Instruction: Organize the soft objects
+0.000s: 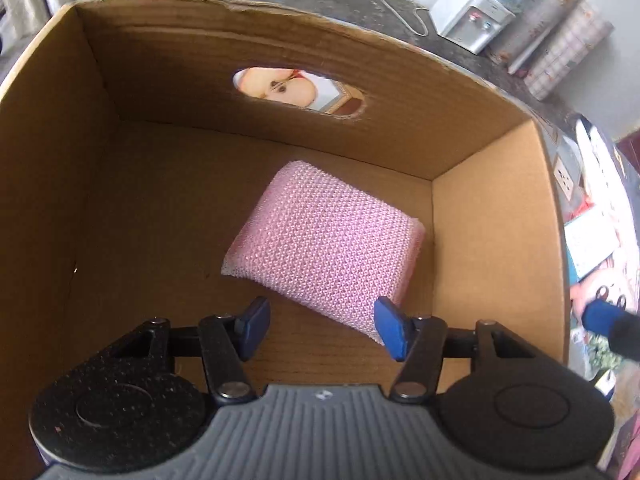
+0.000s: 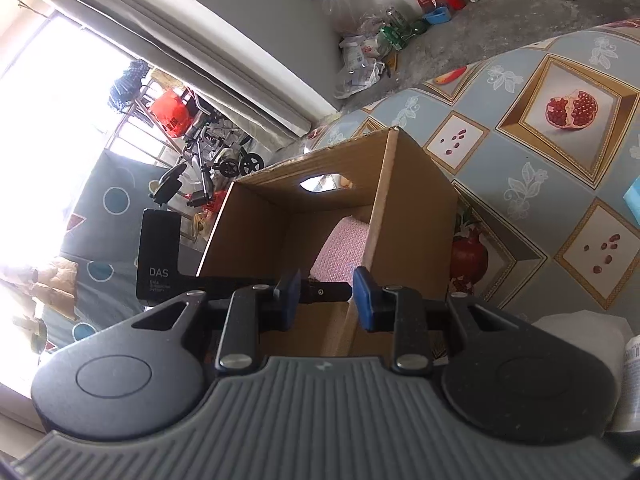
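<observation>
A pink knitted sponge lies flat on the floor of an open cardboard box, toward its right wall. My left gripper hovers inside the box just in front of the sponge, open and empty, its right fingertip over the sponge's near corner. The sponge also shows in the right wrist view inside the box. My right gripper is open and empty, above the box's near right wall. The left gripper's black body crosses in front of it.
The box stands on a table with a fruit-patterned cloth. A light blue object sits at the right edge of the table. A white water dispenser and clutter are on the floor beyond.
</observation>
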Demonstrator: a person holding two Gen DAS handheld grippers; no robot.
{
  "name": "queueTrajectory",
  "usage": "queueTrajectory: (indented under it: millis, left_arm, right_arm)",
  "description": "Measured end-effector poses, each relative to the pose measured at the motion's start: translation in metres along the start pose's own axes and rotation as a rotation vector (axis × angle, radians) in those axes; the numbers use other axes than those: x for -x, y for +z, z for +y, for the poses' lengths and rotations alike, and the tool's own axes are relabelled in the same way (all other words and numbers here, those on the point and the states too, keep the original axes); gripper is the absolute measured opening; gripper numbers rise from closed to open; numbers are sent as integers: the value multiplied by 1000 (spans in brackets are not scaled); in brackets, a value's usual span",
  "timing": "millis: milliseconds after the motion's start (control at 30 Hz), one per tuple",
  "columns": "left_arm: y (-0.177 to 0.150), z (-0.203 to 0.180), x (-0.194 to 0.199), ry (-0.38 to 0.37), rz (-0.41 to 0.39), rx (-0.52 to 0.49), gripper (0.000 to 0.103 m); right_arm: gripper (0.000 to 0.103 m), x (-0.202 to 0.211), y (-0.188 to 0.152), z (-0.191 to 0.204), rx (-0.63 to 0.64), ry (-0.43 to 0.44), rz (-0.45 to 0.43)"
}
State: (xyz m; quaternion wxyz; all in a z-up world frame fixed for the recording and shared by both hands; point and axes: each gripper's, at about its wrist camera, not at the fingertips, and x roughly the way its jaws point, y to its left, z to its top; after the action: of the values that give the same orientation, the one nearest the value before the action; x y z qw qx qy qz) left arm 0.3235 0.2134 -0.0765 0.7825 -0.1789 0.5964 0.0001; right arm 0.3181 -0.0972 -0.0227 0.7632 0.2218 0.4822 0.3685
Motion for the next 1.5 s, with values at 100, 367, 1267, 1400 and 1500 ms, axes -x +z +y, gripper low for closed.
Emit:
queueTrajectory:
  millis: [100,367,1267,1400,1500]
  left_arm:
    - [-1,1,12,7,-42,-12,61]
    - [11,36,-4,-44,45,301,65]
    - [42,-59,-11,39,-81,-263,62]
    - [44,-56,-23,-8,-73,-260,65]
    - [45,-53,-24,-8,-76,-182,69]
  right_arm:
    - [29,7,-2,-1,-1,14,-5]
    - [29,9,-4,-1,-5,32,-12]
    - [30,28,-9,-1,9,15,-31]
    - [31,32,-10,-3,9,5,-37]
    - [31,35,-10,-7,2,-8,-40]
